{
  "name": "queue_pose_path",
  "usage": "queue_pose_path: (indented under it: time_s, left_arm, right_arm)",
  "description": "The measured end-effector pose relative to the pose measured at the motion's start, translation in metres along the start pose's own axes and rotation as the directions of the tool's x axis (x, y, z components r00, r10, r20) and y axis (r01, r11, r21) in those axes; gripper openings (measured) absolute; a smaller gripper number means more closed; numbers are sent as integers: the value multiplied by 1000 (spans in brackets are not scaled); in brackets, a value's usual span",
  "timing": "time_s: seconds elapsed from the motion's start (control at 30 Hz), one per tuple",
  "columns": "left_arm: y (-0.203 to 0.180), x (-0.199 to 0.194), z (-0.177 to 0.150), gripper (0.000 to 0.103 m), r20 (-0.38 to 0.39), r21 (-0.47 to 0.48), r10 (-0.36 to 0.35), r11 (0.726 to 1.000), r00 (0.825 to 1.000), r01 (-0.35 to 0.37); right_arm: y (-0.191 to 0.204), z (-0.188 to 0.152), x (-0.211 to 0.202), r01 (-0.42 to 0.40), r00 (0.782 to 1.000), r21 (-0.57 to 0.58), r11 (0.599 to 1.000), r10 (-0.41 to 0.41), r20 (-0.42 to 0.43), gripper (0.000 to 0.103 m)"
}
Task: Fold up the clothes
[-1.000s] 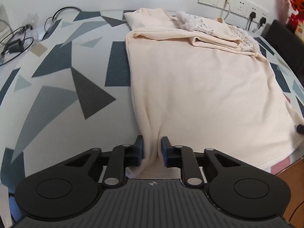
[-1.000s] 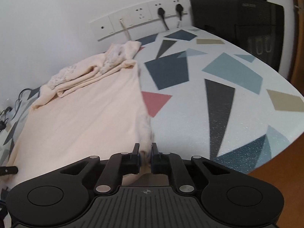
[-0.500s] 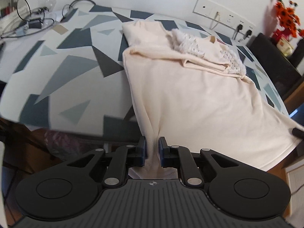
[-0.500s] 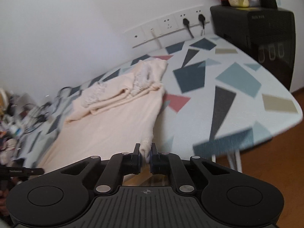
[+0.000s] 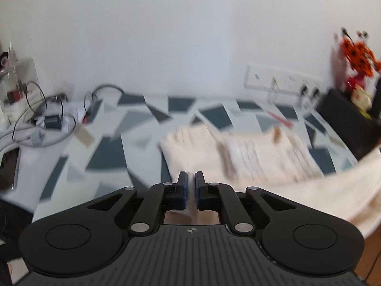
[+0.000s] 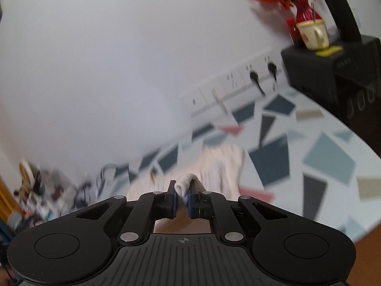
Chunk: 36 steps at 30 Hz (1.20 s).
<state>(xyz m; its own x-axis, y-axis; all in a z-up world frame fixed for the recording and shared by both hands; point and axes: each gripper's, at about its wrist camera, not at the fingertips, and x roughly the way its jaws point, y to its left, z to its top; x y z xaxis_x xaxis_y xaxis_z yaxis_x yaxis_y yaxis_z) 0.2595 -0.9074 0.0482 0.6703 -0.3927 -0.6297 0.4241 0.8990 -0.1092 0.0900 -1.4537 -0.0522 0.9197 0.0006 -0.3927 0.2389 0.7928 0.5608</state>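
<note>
While both grippers are pinching the near hem of the cream garment (image 5: 250, 159), the person is holding that edge up off the patterned table (image 6: 328, 157), which looks to me like the lift that starts a fold toward the far end. The left gripper (image 5: 191, 190) is nearly shut, its jaws closing the last little bit with a thin strip of cloth between the pads. The right gripper (image 6: 182, 196) is clamped tight on a bunched roll of hem that is poking up above its jaws. The far part of the garment is lying on the table near the wall sockets (image 6: 238, 88), its lace trim folded on top. Next, I would guess, both hands need to carry the hem forward together, level, and lay it over that far part (keeping it taut between them). Everything is smeared with blur, and the span of cloth below the grippers is hidden.
</note>
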Motion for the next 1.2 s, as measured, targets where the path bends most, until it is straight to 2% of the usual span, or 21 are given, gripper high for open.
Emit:
queue_pose_path:
  time_s: [0.1,0.13,0.37,0.47,0.6,0.7,0.8,0.87,0.9,0.93,1.0,1.1,1.17,1.2]
  left_arm:
    - [4,38,27,7,-12,-75,-9,997,1000,9]
    - [3,51,30,7,-15,-74,7,997,1000,-8]
    - [17,137,64,7,-79,-181,19,983,997,-34]
    - [17,174,79,7,-89,-154,60,985,994,-74]
    - [25,235,73,7,-174,-183,85,976,981,-117]
    - [31,275,54,7,-277,-185,76,974,958,-131]
    - [28,283,46,10,-270,-100,81,989,959,-112]
    - [28,279,50,18,-280,-66,76,993,957,-98]
    - [31,273,54,28,-275,-61,70,994,959,-90]
    - [34,267,59,41,-271,-56,64,995,961,-82]
    - [45,243,65,52,-215,-93,24,995,976,-45]
    - [55,208,68,55,-156,-139,-33,990,987,12]
    - [53,195,64,62,-142,-126,-71,991,987,53]
    - [47,195,62,68,-151,-90,-77,994,986,63]
  right_arm:
    - [1,28,35,-8,1000,-10,1000,8,25,7]
    - [1,36,49,-9,1000,-12,1000,9,23,7]
    - [-19,70,150,31,999,27,999,-30,-43,7]
    - [-36,77,190,66,995,71,995,-61,-73,7]
    - [-66,77,245,141,982,111,984,-126,-138,7]
    - [-91,61,285,227,955,112,967,-199,-222,7]
    - [-102,44,302,275,935,94,957,-244,-257,8]
    - [-102,40,302,285,934,94,954,-254,-252,13]
    - [-101,41,299,296,932,101,950,-264,-248,27]
    - [-100,44,293,298,934,112,948,-266,-237,36]
    - [-94,51,279,279,945,123,952,-250,-209,40]
    - [-74,59,252,218,964,53,975,-206,-169,50]
    - [-61,61,241,177,971,8,984,-173,-164,51]
    - [-55,62,237,156,974,-14,988,-156,-164,52]
